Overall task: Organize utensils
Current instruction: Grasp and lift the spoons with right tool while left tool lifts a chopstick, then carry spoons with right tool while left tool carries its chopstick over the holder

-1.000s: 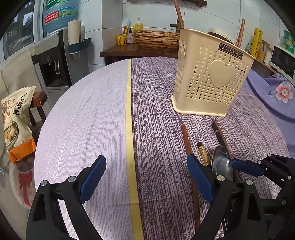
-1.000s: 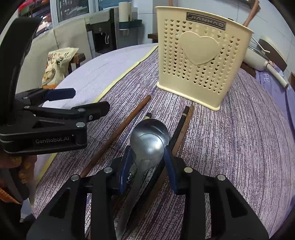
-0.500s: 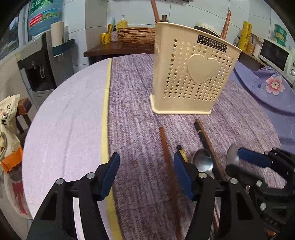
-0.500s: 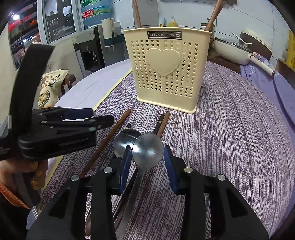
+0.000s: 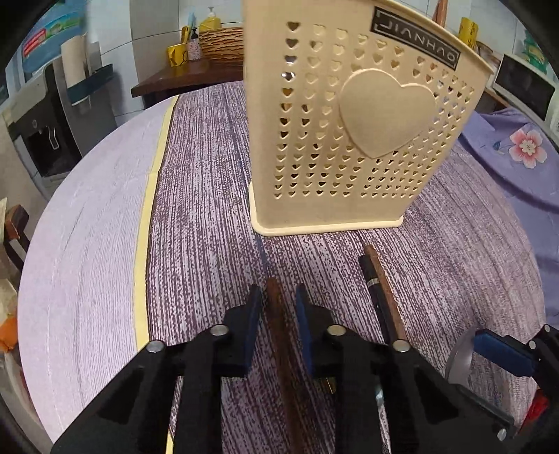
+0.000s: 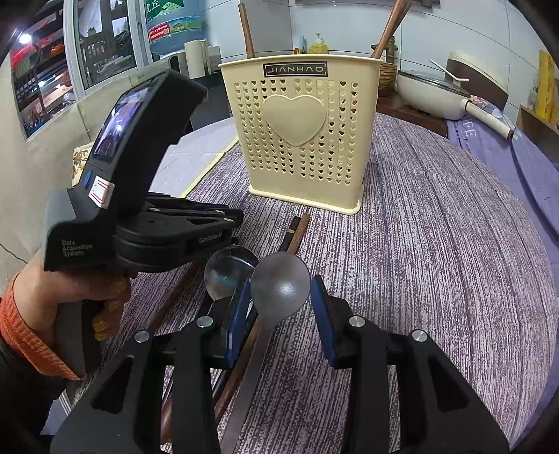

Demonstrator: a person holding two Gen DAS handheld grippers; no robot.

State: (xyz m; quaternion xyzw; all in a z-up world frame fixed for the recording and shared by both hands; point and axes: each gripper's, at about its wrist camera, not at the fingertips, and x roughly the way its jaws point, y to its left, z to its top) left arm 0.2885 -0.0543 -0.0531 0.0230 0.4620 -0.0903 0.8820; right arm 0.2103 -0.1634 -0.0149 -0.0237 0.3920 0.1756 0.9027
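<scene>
- My left gripper (image 5: 277, 304) is low over the purple striped tablecloth (image 5: 209, 195), and its jaws are closing around a single brown chopstick (image 5: 276, 314) that runs between the blue pads – I can't tell whether they press on it yet.
- In the right wrist view the left gripper (image 6: 237, 218) is held by a hand (image 6: 70, 297) with an orange cuff, just left of the utensils.
- My right gripper (image 6: 281, 304) holds a grey metal spoon (image 6: 281, 284), bowl forward, raised above the table; the bowl sits between the pads, which stand part-way apart, and the handle runs back under the gripper.
- A second spoon (image 6: 229, 276) lies on the cloth just left of the held one, its bowl partly behind the left pad.
- A dark chopstick and a brown one (image 6: 297, 230) lie side by side, pointing toward the holder.
- The cream perforated utensil holder (image 6: 300, 136) with the raised heart stands upright on the table beyond the utensils – two wooden handles (image 6: 387, 28) stick out of its top.
</scene>
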